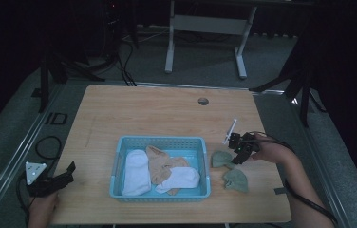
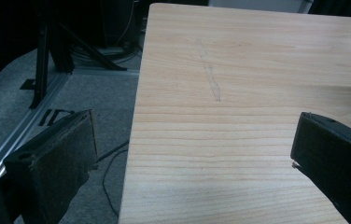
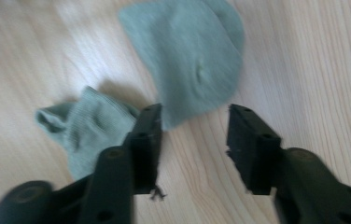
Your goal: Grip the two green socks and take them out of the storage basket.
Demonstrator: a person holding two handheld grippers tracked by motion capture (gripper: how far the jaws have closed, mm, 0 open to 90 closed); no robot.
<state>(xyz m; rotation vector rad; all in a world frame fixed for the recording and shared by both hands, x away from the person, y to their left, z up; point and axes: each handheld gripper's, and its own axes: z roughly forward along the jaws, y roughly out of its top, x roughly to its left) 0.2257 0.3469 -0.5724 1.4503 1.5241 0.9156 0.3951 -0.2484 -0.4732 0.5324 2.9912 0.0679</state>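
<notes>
Our right gripper [image 3: 194,140] is sitting about half open right over the table [image 1: 167,109], jaws parted with nothing pinched between them. One green sock [image 3: 187,56] lies just past the tips, its near edge poking into the gap, but the pads aren't pressing on it. The second green sock [image 3: 85,130] is crumpled right beside the left jaw, partly behind it, so we can't tell if it's touching.

In the high view, both green socks sit on bare wood just right of the blue basket [image 1: 200,142], one [image 1: 221,159] under the right gripper [image 1: 239,153] and the other [image 1: 236,180] a bit closer to us. The basket already has a white sock [image 1: 136,173], a tan one [image 1: 160,166] and another white one [image 1: 179,179] in it. Our left gripper [image 1: 62,178] is parked wide open and empty at the near left corner of the table.

What could go sideways, we reckon:
- The gap only catches a thin corner of the sock, so closing here might grab just a fold and it slips out on the lift.
- The two socks lie so close together that a sloppy close could snag both or drag the crumpled one along.
- Coming in too flat would just push the fabric across the wood.
</notes>
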